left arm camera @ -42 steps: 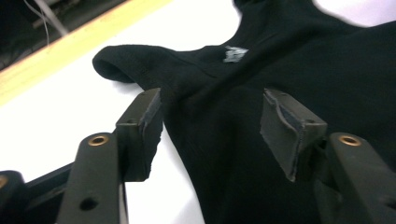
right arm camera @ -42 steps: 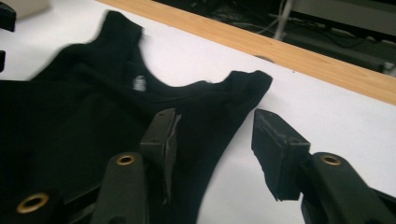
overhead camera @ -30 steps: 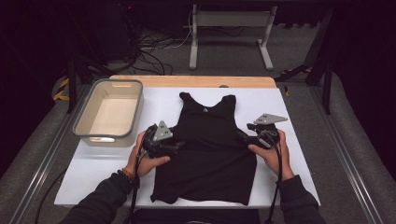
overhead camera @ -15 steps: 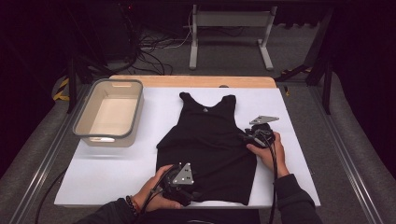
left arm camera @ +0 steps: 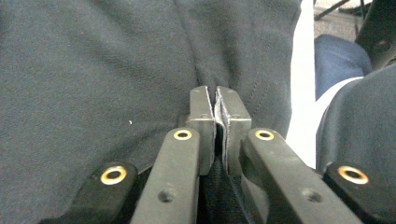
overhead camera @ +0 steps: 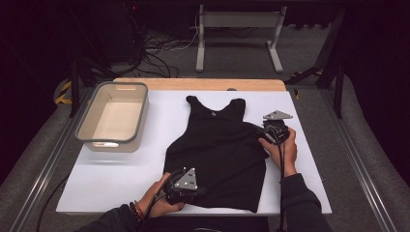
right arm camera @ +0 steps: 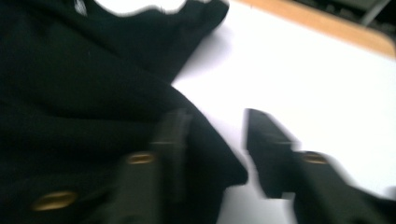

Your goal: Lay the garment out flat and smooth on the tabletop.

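Right of the bin point(overhead camera: 113, 118), the top point(overhead camera: 220, 154) lies flat, lengthwise, neck away from the person. The left gripper point(overhead camera: 193, 191) has just clamped its near hem. At its right edge, the right gripper point(overhead camera: 267, 133) has been opening, cloth between its parted jaws.

Dim room, grey carpet floor point(overhead camera: 338, 145), white-legged stand point(overhead camera: 237, 36), tangled cables point(overhead camera: 159, 48) behind.

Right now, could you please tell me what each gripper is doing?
Left gripper: just closed, shut on the black fabric tank top near its hem.
Right gripper: tongs open astride the top's side edge, not pinching.
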Motion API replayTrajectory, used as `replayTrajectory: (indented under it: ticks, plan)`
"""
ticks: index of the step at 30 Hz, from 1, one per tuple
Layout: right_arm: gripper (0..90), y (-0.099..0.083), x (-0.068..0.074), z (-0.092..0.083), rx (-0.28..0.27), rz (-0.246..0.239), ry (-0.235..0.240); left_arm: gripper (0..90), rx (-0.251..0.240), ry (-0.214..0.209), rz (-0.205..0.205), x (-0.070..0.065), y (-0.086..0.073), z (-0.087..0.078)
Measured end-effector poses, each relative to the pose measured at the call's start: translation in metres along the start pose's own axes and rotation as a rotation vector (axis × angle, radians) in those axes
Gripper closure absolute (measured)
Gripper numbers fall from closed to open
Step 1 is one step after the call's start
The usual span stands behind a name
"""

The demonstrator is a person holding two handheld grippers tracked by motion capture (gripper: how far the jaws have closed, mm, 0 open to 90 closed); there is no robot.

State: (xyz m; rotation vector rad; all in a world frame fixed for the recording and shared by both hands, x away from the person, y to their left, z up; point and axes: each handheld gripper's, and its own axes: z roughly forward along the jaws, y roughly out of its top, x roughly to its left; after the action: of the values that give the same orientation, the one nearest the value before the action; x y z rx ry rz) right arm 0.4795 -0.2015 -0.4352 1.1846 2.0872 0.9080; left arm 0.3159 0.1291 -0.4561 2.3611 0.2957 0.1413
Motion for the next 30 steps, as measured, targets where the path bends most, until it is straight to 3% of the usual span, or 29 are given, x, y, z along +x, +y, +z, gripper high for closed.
replayTrajectory:
  ticks: [2,3,4,8,11,13,15,17,18,22,23,25,28,30]
  plan:
    - [45.2,-0.001,0.003,-0.008,-0.007,0.011,0.034,86.8,0.004,0.005,0.002,0.000,-0.001,-0.002]
    - [45.7,-0.002,0.009,-0.022,-0.038,-0.005,0.081,87.1,0.004,0.009,0.003,-0.001,-0.001,-0.002]
    - [45.7,-0.002,0.009,-0.022,-0.038,-0.005,0.081,87.1,0.006,0.011,0.012,-0.001,-0.001,-0.002]
    - [44.2,-0.008,0.029,-0.046,-0.055,-0.049,0.162,87.5,0.007,0.003,0.022,-0.005,-0.001,-0.005]
    - [40.1,-0.027,0.045,-0.067,-0.024,-0.072,0.189,87.4,-0.001,0.010,0.022,-0.008,-0.002,-0.009]
    - [38.7,-0.034,0.047,-0.072,-0.017,-0.065,0.191,87.4,-0.011,0.023,0.017,-0.007,-0.002,-0.010]
    - [36.8,-0.052,0.050,-0.083,-0.002,-0.024,0.179,87.3,-0.002,0.041,0.012,-0.006,-0.003,-0.009]
    - [36.0,-0.065,0.055,-0.089,0.012,0.036,0.205,87.2,-0.004,0.048,0.013,-0.003,-0.003,-0.008]
    - [35.8,-0.073,0.060,-0.095,0.022,0.012,0.207,87.3,-0.004,0.050,0.013,-0.002,-0.004,-0.008]
    - [35.8,-0.082,0.066,-0.095,0.063,0.001,0.231,87.2,0.007,0.053,0.033,-0.002,-0.002,-0.007]
    - [38.5,-0.086,0.069,-0.091,0.097,-0.021,0.223,87.2,0.009,0.050,0.037,-0.002,-0.001,-0.006]
    - [41.6,-0.086,0.070,-0.091,0.097,-0.032,0.220,87.2,0.015,0.047,0.048,-0.003,-0.001,-0.004]
    - [66.1,-0.086,0.072,-0.092,0.087,-0.047,0.244,87.4,0.014,0.021,0.044,-0.003,-0.001,-0.004]
    - [76.9,-0.085,0.073,-0.092,0.089,-0.063,0.269,87.4,0.014,0.005,0.039,-0.004,0.000,-0.004]
